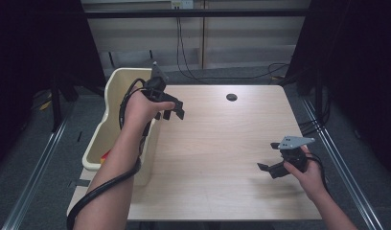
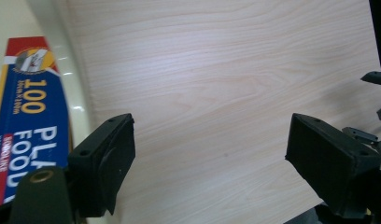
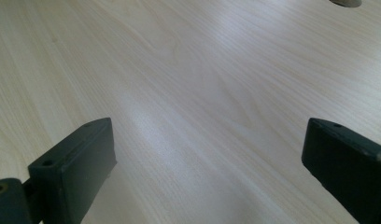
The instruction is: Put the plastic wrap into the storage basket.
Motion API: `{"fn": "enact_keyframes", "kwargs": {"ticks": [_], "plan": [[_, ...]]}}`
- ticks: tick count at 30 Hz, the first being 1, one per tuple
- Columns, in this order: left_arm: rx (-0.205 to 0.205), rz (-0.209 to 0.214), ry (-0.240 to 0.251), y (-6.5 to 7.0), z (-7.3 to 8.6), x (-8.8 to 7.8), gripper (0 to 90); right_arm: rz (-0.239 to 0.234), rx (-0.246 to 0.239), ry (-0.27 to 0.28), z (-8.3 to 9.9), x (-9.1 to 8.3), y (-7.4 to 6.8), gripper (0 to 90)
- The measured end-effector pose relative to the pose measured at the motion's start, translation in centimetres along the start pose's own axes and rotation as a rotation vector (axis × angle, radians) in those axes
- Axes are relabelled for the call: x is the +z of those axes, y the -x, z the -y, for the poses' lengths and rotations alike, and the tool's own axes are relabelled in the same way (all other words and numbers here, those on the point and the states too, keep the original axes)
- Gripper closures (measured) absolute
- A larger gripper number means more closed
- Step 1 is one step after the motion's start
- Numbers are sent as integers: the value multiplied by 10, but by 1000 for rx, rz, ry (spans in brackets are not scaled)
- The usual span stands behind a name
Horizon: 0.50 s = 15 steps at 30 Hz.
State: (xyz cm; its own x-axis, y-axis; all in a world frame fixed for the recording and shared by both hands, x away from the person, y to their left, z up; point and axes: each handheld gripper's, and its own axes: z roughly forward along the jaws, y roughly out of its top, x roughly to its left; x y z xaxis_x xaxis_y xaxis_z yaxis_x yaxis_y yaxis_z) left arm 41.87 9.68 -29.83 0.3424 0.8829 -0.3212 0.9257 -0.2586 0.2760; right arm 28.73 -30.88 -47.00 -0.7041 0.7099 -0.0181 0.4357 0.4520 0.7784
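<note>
Left tool point(image 1: 170, 114) jaws apart, empty, beside cream bin point(image 1: 118, 81) | blue food-wrap box point(image 2: 27, 121) in bin | right tool point(image 1: 270, 169) apart, empty over bench point(image 1: 222, 143) | advice: withdraw level, clear the rim.

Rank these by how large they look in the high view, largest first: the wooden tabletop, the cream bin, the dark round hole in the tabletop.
1. Wooden tabletop, by far the largest.
2. Cream bin at the table's left edge, partly hidden by the person's left forearm.
3. Dark round hole, the smallest.
</note>
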Motion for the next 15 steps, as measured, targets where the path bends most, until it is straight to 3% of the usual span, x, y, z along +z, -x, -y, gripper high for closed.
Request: {"fn": "enact_keyframes", "kwargs": {"ticks": [5,15], "plan": [[9,16,-4,7,0,10,153,-1,-1,-1,0,0,0,23],[66,55,-21,22,4,32,150,4,-5,-3,0,2,-1,23]]}}
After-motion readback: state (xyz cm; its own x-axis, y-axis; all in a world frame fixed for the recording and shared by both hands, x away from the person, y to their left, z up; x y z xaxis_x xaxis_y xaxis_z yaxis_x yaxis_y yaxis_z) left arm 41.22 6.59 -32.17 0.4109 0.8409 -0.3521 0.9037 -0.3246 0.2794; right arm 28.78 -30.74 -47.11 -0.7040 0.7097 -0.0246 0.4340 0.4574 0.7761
